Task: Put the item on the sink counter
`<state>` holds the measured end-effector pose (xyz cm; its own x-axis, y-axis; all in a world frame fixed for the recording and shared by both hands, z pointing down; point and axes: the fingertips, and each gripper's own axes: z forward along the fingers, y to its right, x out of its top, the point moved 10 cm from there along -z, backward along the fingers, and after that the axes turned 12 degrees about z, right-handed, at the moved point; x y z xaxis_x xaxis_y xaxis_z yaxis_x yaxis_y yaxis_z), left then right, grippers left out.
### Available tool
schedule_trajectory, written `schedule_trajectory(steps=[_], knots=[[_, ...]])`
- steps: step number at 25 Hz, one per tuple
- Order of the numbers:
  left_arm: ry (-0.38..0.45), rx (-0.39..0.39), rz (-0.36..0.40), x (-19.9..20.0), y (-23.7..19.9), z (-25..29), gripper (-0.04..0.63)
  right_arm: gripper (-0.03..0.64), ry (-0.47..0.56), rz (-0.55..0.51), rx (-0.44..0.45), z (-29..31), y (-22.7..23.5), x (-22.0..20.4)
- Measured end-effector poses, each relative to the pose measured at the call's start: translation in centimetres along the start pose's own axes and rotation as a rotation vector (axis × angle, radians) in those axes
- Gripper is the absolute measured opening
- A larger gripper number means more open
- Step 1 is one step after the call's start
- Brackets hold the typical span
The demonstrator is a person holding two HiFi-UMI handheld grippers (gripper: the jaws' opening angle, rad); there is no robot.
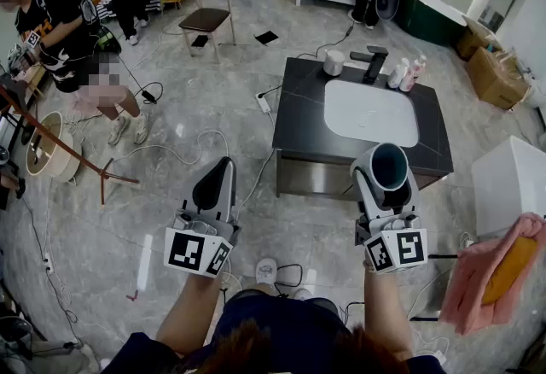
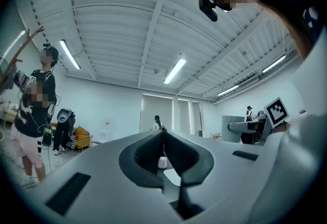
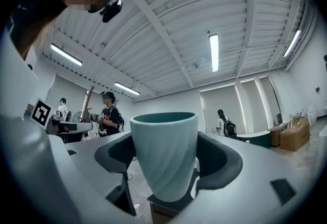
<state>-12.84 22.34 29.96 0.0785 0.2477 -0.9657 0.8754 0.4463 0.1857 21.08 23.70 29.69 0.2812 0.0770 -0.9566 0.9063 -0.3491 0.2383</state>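
My right gripper [image 1: 386,172] is shut on a pale teal ribbed cup [image 3: 166,151], held upright between both jaws; from the head view the cup [image 1: 389,166] shows its dark inside, hanging over the front edge of the dark sink counter [image 1: 299,120]. A white basin [image 1: 370,112] is set in that counter. My left gripper [image 1: 218,180] hangs above the floor left of the counter, jaws together and empty; in the left gripper view the closed fingertips [image 2: 163,133] point at the far room.
On the counter's back edge stand a white roll [image 1: 333,62], a black faucet [image 1: 373,62] and several bottles [image 1: 406,73]. A pink cloth [image 1: 499,271] lies at right beside a white box [image 1: 508,182]. Cables and a power strip [image 1: 264,102] cross the floor. People stand at left.
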Motion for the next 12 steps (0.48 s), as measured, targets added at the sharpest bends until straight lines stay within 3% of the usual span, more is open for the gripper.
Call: schedule_trajectory(steps=[8,12], knots=[[-0.005,0.059,-0.006,3.4,7.9,-7.4,0.023,0.379,-0.027,-0.010,0.058,-9.6,0.0,3.2],[-0.018,0.093,-0.008,4.3,10.4,-10.1,0.023,0.383,-0.023,0.060,0.094,-12.7,0.1,4.2]])
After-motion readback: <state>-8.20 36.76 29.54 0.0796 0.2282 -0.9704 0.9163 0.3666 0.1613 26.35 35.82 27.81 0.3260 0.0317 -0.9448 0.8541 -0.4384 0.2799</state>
